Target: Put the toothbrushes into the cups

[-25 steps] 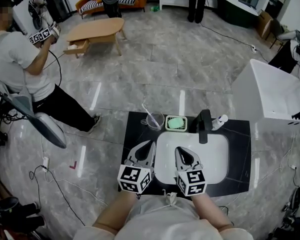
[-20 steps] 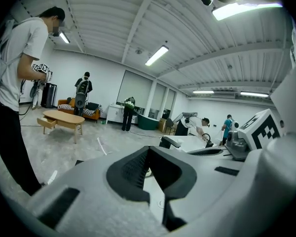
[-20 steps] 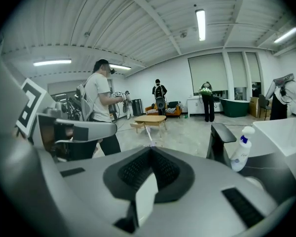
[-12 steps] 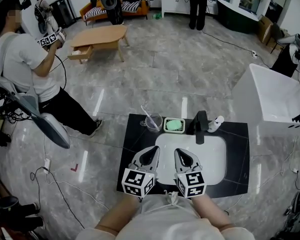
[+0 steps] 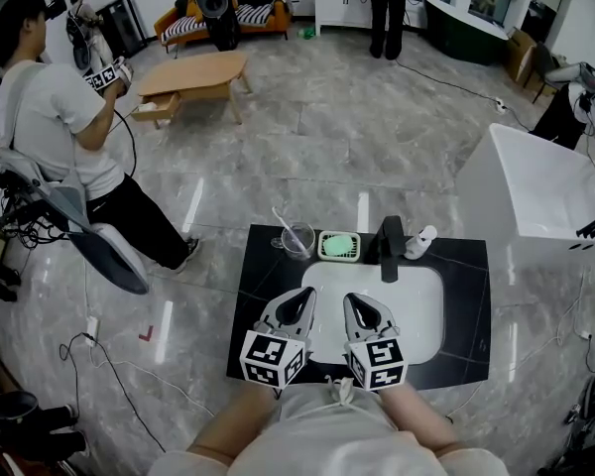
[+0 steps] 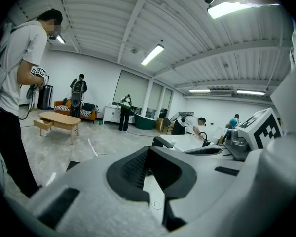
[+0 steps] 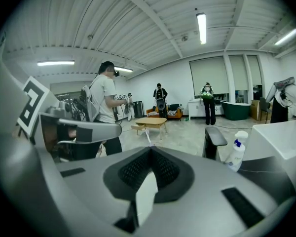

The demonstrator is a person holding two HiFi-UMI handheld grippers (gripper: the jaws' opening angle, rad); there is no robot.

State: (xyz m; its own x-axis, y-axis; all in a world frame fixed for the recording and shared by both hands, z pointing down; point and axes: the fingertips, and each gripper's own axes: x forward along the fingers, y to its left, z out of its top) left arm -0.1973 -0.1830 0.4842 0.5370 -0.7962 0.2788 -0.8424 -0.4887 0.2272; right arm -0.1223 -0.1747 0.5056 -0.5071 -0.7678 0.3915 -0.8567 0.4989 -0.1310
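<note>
Left gripper (image 5: pixel 297 297) and right gripper (image 5: pixel 357 301) are hovering over sink (image 5: pixel 416 310), fingers pressed together, empty. Advancing closed is risking toppling cup (image 5: pixel 297 238) holding toothbrush (image 5: pixel 284 222).

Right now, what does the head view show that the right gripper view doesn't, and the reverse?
Only the head view: the green soap dish and the white sink basin, seen from above. Only the right gripper view: the ceiling light strips, and that the right tongs are shut with nothing between them. Both: the black faucet, the white bottle, the wooden table and the person in a white shirt.
</note>
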